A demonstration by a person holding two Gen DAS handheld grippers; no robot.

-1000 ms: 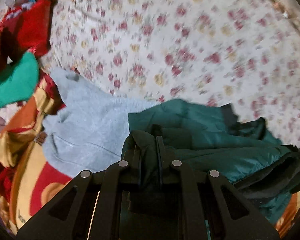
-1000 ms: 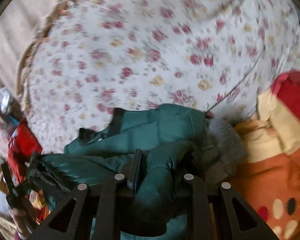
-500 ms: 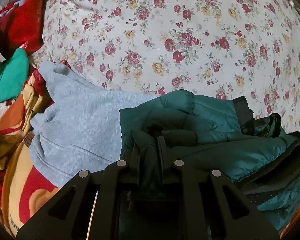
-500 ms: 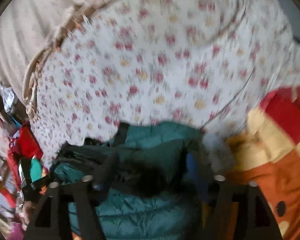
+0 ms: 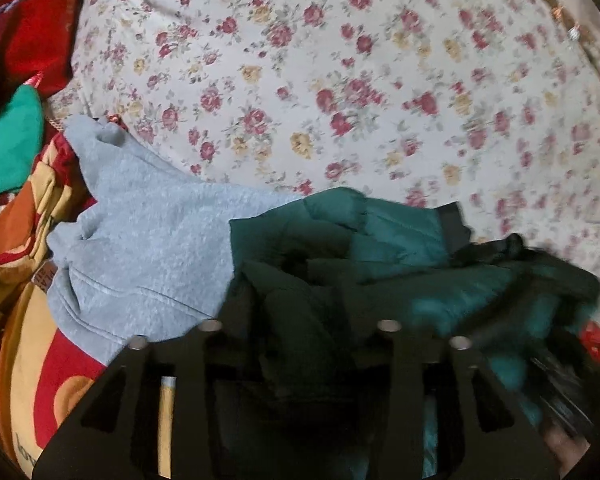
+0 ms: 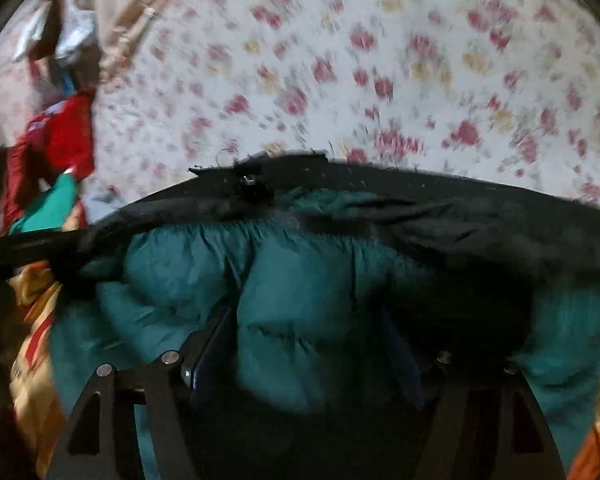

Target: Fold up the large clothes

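A green puffer jacket lies bunched on the flowered bedsheet, beside a grey sweatshirt; left gripper and right gripper both stand spread, jacket fabric bulging between them.

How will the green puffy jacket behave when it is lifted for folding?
The green puffy jacket is probably floppy: it bulges and sags around the right hand-held gripper. Its quilted padding suggests that it is light but springy, so folds may puff open. The smooth shell may slip.
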